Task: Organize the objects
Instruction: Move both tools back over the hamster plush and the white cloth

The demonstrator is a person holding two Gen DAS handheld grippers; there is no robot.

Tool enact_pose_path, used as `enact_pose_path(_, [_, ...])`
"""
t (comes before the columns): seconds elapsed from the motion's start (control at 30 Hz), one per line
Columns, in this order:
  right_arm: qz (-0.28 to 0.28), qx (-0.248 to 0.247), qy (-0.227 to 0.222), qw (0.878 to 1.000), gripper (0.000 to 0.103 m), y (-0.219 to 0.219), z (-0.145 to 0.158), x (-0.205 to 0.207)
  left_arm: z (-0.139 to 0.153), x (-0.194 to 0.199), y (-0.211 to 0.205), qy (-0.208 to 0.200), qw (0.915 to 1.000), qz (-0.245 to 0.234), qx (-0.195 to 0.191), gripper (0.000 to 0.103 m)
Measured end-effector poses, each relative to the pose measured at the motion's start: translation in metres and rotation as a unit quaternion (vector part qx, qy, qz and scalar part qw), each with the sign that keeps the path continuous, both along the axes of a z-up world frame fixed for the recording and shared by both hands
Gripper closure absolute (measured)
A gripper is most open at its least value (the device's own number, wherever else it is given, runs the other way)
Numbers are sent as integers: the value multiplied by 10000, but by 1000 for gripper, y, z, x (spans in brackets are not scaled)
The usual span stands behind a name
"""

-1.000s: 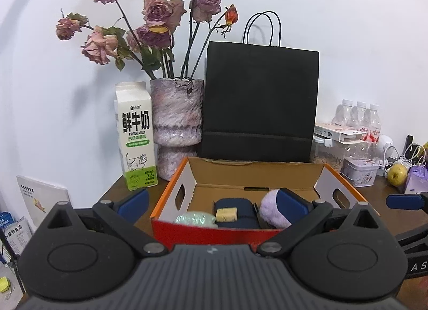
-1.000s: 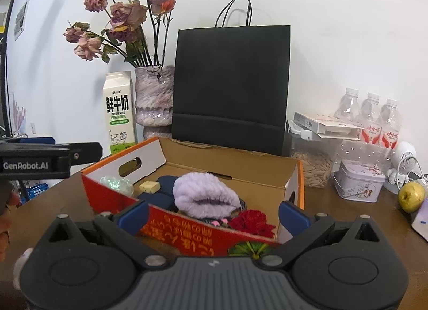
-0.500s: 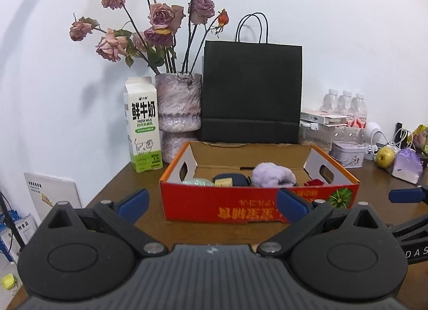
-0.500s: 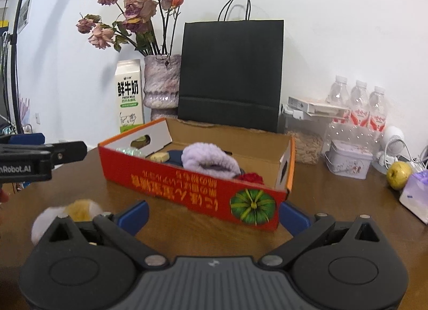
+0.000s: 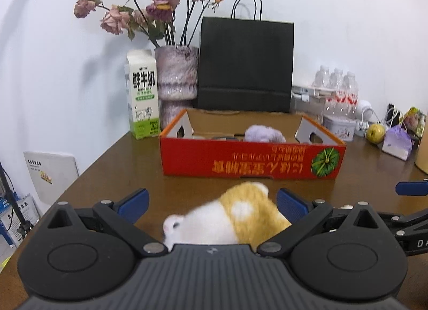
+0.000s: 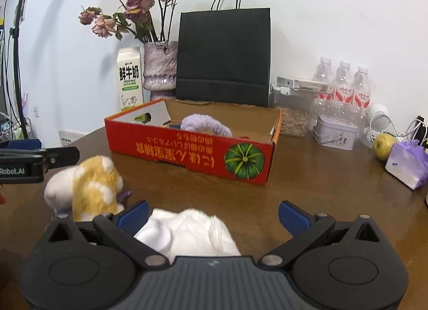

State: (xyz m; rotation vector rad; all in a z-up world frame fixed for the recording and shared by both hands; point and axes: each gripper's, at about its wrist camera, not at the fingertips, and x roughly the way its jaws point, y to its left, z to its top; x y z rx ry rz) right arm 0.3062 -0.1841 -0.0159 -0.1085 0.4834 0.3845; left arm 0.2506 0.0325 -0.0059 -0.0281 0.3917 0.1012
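Left claw [image 5: 211,200] and right claw [image 6: 212,213] are held wide open, empty, over plush hamster [image 5: 235,219] and white cloth [image 6: 192,232] on tabletop [image 6: 321,197], near red box [image 6: 192,149].

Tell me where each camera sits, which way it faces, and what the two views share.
Left wrist: rides the left gripper, looking along its open fingers at the plush toy and red box.
Right wrist: rides the right gripper, open fingers over a white cloth, facing the box from the right; the left gripper shows at left.
Shared: box, toy, black bag, milk carton.
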Motion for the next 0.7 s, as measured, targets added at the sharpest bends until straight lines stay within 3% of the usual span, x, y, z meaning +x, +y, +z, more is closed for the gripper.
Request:
enact_pose_path(0.43, [481, -179, 167, 9985, 0, 28, -17, -20, -8, -11, 13, 232, 9994, 168, -218, 0])
enact_pose_path(0.53, [423, -25, 244, 9988, 11, 28, -17, -14, -8, -11, 12, 267, 9993, 128, -245, 0])
enact_pose_path(0.7, [495, -9, 400, 9980, 39, 38, -19, -7, -6, -13, 11, 214, 9993, 31, -295, 0])
